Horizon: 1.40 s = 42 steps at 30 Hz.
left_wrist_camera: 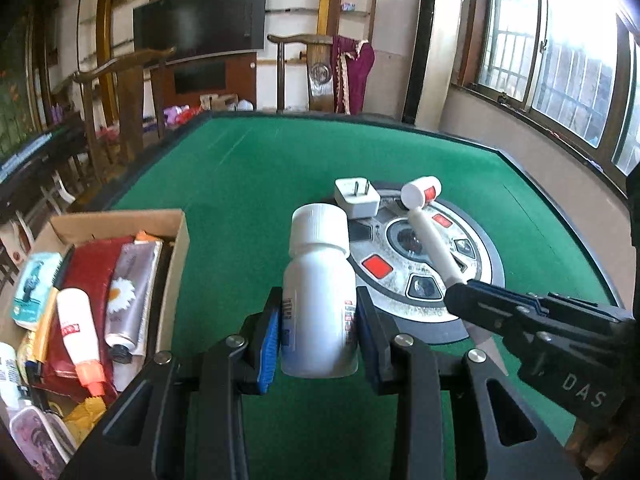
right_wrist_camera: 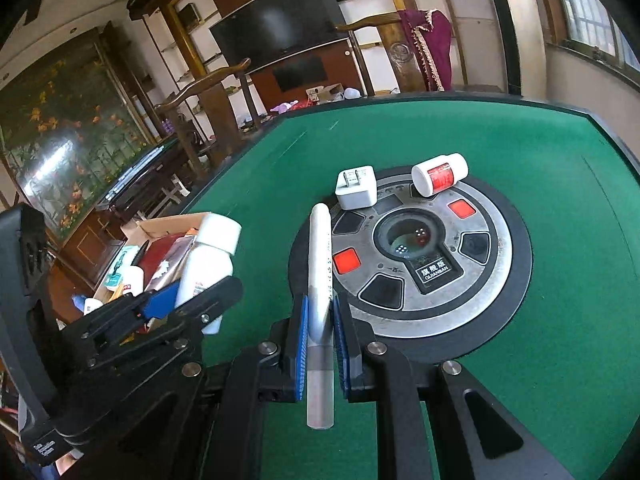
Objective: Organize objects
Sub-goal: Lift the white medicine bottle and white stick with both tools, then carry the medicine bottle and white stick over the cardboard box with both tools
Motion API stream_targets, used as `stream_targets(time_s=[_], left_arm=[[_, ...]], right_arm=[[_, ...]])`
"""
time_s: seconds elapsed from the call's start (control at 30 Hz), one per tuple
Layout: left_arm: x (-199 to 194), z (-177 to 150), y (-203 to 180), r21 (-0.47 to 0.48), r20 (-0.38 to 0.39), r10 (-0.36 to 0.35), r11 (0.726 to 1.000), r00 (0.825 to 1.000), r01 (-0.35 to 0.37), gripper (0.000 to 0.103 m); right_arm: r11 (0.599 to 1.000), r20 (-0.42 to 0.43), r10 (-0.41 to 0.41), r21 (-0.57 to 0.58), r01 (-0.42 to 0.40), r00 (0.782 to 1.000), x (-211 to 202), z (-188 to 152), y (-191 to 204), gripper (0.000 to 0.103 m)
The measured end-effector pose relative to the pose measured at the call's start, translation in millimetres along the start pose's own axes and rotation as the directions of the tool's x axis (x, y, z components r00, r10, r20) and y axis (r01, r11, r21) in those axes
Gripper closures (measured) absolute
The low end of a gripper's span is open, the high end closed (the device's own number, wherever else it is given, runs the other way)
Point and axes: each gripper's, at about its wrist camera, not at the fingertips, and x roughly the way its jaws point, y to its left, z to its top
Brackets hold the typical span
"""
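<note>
Objects here are being gathered into the cardboard box (left_wrist_camera: 178, 236) at the left edge of the green table (left_wrist_camera: 256, 184), and the job looks partly done: the box already holds a red pouch, a daisy-print tube, a small white tube with an orange cap and other packets. Two more things are in hand. The left hand-held gripper (left_wrist_camera: 318, 332) pinches a white bottle (left_wrist_camera: 318, 276) by its body, upright, lifted clear of the felt and near the box. The right hand-held gripper (right_wrist_camera: 320, 332) is pressed together on a white pen (right_wrist_camera: 320, 280), which sticks out forward past the pads over the rim of the round control panel (right_wrist_camera: 492, 280). Left to sort, as far as I can see, are a white charger (right_wrist_camera: 356, 190) and a small red-labelled jar (right_wrist_camera: 440, 178) on its side, both resting on the far part of the panel, just beside each other. The box is already crowded, so finding room for the bottle may take care, and the two hand-held grippers sit close together, which could make them bump on the way to the box.
</note>
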Motion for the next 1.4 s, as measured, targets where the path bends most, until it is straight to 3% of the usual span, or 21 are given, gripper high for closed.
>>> stream_targets(time_s=[0.53, 1.4], left_arm=[[-13, 2, 2, 0.007, 0.06, 0.051, 0.999, 0.997, -0.051, 0.07], [-19, 1, 9, -0.025, 0.067, 0.069, 0.997, 0.995, -0.067, 0.07]], right_arm=[[1.0, 0.012, 0.011, -0.007, -0.011, 1.0, -3, 1, 2, 0.089], [0.999, 0.015, 0.045, -0.019, -0.045, 0.999, -6, -1, 17, 0.089]])
